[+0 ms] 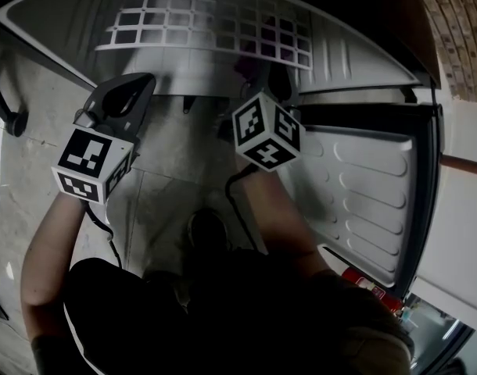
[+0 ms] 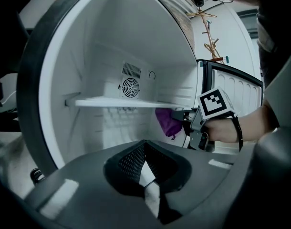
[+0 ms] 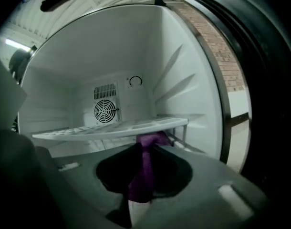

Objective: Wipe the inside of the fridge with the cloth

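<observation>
Right gripper [image 3: 140, 194]: jaws clamped on purple cloth [image 3: 146, 163], just below wire shelf [image 3: 112, 129] inside fridge [image 3: 188, 80]. Left gripper [image 2: 148, 185]: jaws together, empty. Likely risk: cloth snags shelf edge, pulls free.

White grid shelf [image 3: 112, 128] across the fridge [image 3: 188, 80] interior, below the round vent [image 3: 105, 111]
</observation>
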Demonstrator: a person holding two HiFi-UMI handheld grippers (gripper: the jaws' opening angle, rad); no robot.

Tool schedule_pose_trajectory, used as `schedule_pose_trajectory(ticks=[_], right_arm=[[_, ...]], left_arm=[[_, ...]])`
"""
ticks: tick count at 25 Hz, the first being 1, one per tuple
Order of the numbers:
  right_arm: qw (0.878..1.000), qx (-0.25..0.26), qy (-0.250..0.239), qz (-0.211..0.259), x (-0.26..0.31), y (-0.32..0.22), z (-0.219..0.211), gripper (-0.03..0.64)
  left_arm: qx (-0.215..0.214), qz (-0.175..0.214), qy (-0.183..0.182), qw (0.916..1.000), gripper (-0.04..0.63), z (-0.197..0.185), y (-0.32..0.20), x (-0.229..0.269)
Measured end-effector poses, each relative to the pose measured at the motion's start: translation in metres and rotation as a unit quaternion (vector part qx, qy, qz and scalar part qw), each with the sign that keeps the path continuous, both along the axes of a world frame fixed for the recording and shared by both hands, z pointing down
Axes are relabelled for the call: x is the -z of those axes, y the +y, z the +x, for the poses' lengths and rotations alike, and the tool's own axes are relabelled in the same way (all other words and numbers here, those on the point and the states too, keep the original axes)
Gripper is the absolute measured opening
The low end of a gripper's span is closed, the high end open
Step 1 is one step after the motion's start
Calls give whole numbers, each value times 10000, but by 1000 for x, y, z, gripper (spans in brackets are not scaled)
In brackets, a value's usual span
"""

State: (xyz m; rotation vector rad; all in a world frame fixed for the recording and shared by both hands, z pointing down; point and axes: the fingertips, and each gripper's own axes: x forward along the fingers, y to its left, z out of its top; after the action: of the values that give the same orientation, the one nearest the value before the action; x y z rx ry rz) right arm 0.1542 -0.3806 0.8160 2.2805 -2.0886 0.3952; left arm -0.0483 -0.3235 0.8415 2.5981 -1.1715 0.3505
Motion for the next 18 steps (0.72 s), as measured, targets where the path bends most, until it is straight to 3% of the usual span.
schedule_pose_trajectory(ticks=[8,18], right_arm=[[9942,-441,-603,-776,-43,-5,16,49],[9646,-731,-1772,-1811,-109,-12,24,49]], left_arm=[[26,-61,-127,9999,18,-5,7,-7],[166,-232,-172,9994,18,-22,21,-24]])
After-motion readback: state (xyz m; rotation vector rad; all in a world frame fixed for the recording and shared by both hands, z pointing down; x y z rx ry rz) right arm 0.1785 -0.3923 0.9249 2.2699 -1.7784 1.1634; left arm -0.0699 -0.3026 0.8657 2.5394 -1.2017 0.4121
